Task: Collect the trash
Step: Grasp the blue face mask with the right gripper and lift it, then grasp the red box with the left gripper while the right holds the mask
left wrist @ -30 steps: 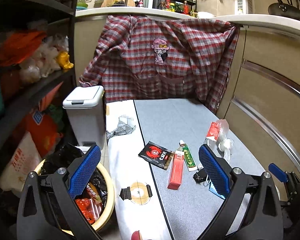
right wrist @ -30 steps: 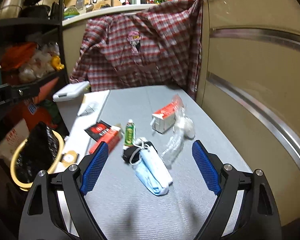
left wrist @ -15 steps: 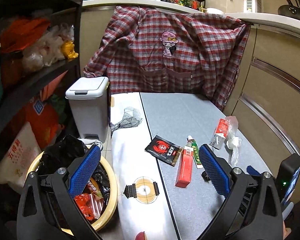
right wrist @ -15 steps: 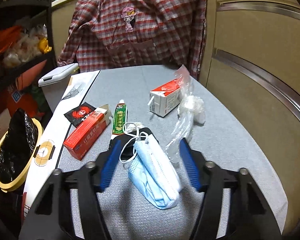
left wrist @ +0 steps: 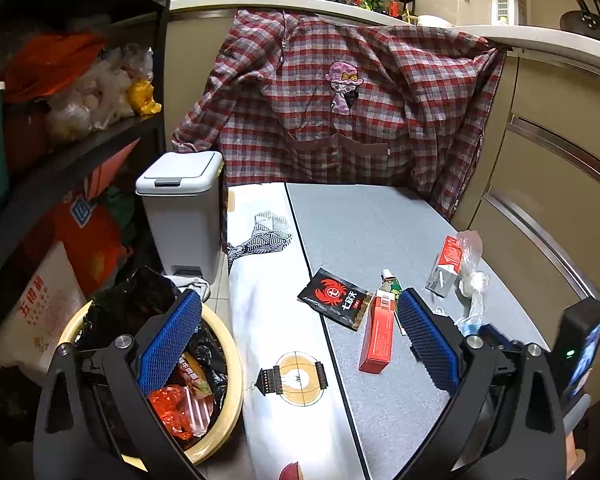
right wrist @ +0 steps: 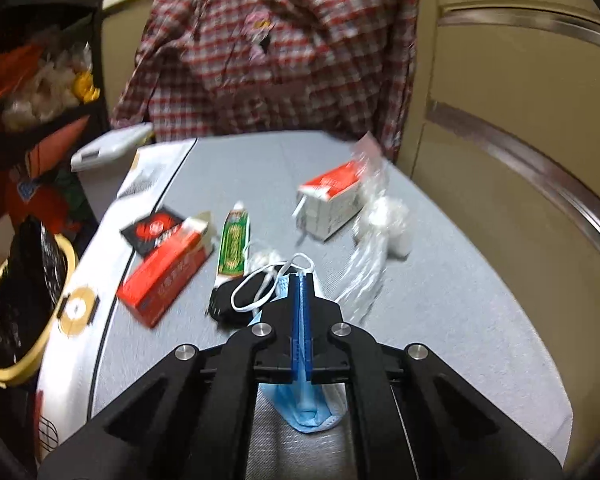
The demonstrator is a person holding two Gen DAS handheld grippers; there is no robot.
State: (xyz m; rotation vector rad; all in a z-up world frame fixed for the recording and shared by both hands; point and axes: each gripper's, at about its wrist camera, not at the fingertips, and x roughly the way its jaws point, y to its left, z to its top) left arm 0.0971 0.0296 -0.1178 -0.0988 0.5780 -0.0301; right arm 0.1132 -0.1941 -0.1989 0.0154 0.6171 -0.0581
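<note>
Our right claw [right wrist: 301,280] has just been closing and is now pinched on the blue face mask [right wrist: 308,416], which lies under it on the grey counter [right wrist: 440,320]. The ear loop [right wrist: 256,292] drapes over a black object just left of the claw, so lifting may drag that along. Our left claw [left wrist: 300,340] stands open and empty, with the bag-lined basin [left wrist: 224,392] below its left finger.
</note>
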